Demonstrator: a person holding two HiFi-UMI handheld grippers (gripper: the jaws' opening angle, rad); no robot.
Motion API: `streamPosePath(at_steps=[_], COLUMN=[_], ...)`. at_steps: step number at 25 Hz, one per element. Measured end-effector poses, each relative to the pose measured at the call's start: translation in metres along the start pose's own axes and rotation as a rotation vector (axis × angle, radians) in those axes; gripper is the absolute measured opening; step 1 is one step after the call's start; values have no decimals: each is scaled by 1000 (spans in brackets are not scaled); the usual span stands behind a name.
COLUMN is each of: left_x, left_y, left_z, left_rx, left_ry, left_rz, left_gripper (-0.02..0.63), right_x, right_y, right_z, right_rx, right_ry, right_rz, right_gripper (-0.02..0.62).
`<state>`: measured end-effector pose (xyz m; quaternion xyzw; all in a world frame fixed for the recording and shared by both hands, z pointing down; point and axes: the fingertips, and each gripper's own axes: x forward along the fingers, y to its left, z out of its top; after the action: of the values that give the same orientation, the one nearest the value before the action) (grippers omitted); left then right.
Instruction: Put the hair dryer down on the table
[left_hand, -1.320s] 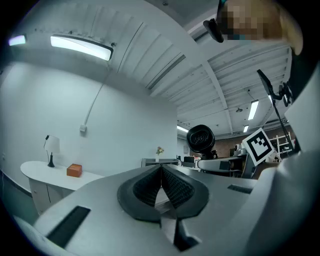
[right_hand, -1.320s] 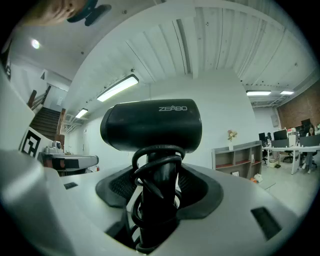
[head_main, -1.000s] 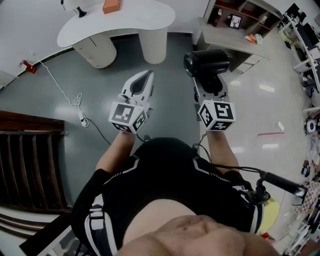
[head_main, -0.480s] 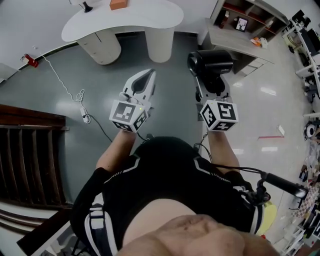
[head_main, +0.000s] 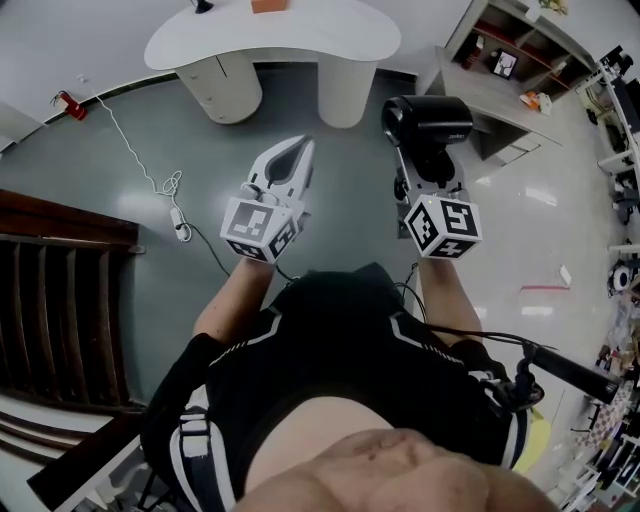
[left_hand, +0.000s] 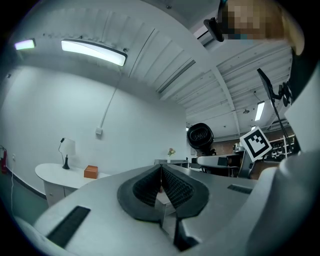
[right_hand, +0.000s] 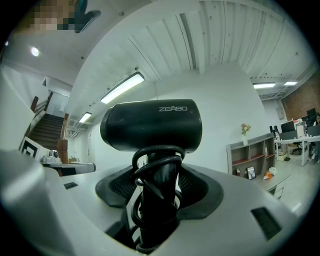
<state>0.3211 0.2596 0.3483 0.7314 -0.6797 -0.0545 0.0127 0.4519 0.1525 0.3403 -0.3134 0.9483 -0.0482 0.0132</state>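
My right gripper (head_main: 428, 160) (right_hand: 156, 192) is shut on the handle of a black hair dryer (head_main: 428, 120) (right_hand: 152, 125), whose cord is wound round that handle. The dryer's barrel stands upright above the jaws, held in the air over the floor. My left gripper (head_main: 288, 160) (left_hand: 161, 182) is shut with nothing between its pads, level with the right one and to its left. The white curved table (head_main: 270, 40) stands ahead at the top of the head view, with both grippers short of it. The table (left_hand: 60, 172) also shows low at the left of the left gripper view.
On the table stand an orange box (left_hand: 90, 171) and a small lamp (left_hand: 65, 152). A wooden shelf unit (head_main: 520, 60) stands at the right. A white cable with a plug strip (head_main: 170, 195) lies on the grey floor at the left, beside dark stairs (head_main: 50, 290).
The table has slid lower and nearer in the head view as the person walks toward it. Both grippers keep their pose, the right one still holding the hair dryer.
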Motion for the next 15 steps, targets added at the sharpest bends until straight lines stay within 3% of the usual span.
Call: streamPosePath(at_steps=[15], left_x=[-6], left_y=[88], left_z=[7], left_rx=[17], left_ry=[-27], left_rz=[67], left_gripper=[32], right_x=[90], right_y=[53], right_z=[-10], right_rx=[-4], right_ry=[21], right_rz=[56], right_gripper=[264])
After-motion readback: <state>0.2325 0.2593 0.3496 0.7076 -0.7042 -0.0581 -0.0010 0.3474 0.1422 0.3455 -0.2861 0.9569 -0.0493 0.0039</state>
